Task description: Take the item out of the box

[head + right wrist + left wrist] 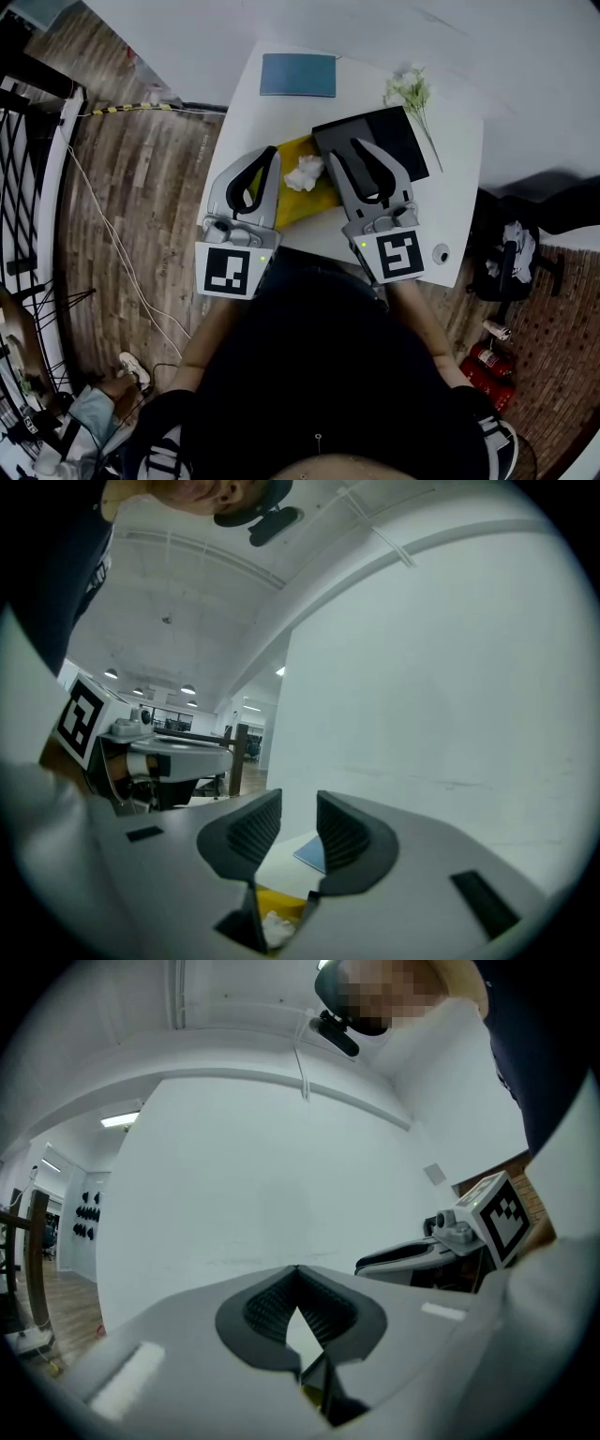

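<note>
A yellow box [302, 202] lies open on the white table [450, 187] with a crumpled white item [304, 172] in it. A black lid or box [386, 134] sits just to its right. My left gripper [272, 152] hovers over the box's left side, its tips touching and holding nothing. The right gripper [345, 147] hovers over the box's right edge and the black lid, its jaws a little apart and empty. In the left gripper view the left gripper [297, 1269] faces a white wall. In the right gripper view the box [281, 904] and the white item [275, 928] show below the right gripper [300, 803].
A blue book [297, 75] lies at the table's far edge, with a sprig of white flowers [411, 91] to its right. A small round object [440, 253] sits near the front right corner. A white wall stands behind the table; cables run on the wooden floor at left.
</note>
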A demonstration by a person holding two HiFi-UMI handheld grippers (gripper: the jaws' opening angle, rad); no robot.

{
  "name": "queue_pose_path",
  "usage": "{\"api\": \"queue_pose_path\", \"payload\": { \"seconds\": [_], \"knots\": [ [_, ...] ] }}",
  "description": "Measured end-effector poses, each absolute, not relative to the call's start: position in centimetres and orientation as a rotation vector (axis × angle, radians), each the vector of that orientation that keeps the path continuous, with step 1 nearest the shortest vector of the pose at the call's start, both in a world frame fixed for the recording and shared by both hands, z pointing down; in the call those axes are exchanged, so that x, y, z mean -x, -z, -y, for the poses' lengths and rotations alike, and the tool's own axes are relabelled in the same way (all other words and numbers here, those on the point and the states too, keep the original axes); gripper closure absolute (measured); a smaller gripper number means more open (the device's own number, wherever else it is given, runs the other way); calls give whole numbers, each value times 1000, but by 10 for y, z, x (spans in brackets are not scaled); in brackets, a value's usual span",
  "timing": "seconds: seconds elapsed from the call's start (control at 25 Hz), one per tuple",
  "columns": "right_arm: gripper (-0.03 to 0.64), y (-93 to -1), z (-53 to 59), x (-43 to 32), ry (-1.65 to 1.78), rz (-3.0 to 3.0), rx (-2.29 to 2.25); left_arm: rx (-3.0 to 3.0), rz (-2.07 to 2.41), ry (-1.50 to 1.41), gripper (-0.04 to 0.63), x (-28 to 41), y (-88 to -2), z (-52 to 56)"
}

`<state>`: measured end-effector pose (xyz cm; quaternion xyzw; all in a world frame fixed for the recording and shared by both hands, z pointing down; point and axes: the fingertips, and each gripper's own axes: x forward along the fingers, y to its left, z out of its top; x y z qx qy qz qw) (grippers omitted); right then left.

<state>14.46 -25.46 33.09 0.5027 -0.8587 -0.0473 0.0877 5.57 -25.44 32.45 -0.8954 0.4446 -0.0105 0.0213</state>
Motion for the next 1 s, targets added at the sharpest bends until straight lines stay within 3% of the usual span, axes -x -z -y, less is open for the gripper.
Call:
{"api": "queue_pose_path", "payload": {
  "seconds": [1.0],
  "knots": [
    [509, -473, 275, -140, -131, 2362, -1284, 2890, -1292, 280, 586, -47, -416, 278]
  ]
}}
